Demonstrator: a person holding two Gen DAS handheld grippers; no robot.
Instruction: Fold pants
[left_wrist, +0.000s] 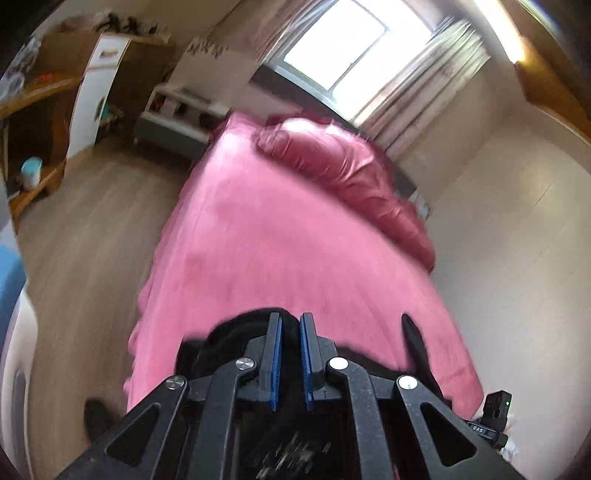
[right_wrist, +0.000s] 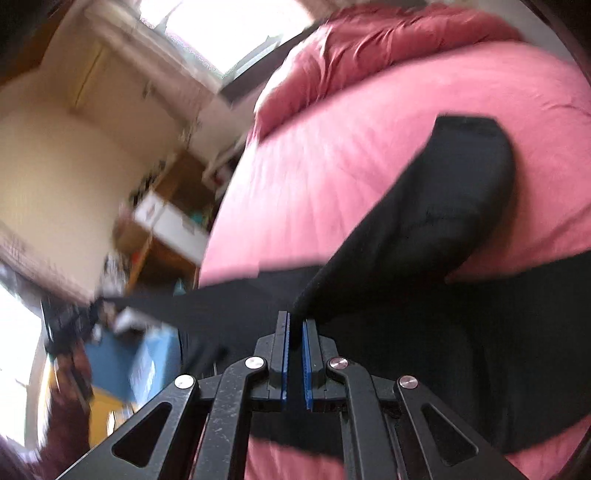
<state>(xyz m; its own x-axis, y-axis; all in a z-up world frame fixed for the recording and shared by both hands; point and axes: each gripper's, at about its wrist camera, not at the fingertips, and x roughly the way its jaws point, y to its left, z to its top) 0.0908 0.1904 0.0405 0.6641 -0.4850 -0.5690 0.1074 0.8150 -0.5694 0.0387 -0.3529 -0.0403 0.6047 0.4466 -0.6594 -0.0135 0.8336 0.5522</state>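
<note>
Black pants (right_wrist: 436, 206) lie on the bed (left_wrist: 280, 251) with the pink sheet, near its foot end, partly lifted off it. Right tongs (right_wrist: 295, 325) are pinched together on a fold of the black fabric: cloth runs up from between the blue pads (right_wrist: 306, 354) and rises into a raised leg section that arcs over the sheet toward the right of the right wrist view. A taut strip of the same fabric stretches leftward from there to the left tongs (right_wrist: 62, 325), seen blurred at the left edge of that view, with a dark red sleeve (right_wrist: 62, 417) below it. More of the pants spreads flat across the sheet under and to the right of the right tongs. In the left wrist view the left tongs (left_wrist: 290, 321) have the pads (left_wrist: 275, 354) drawn nearly together with only a thin dark gap; black cloth bunches right at and below the tips, but whether it is actually pinched between the pads can't be told from this view. A rumpled pink duvet (left_wrist: 347, 184) sits at the far end of the bed by the window (left_wrist: 347, 48). Wooden floor (left_wrist: 85, 229) left of the bed, wooden shelving (left_wrist: 40, 110) beyond. Both views are motion-blurred.
</note>
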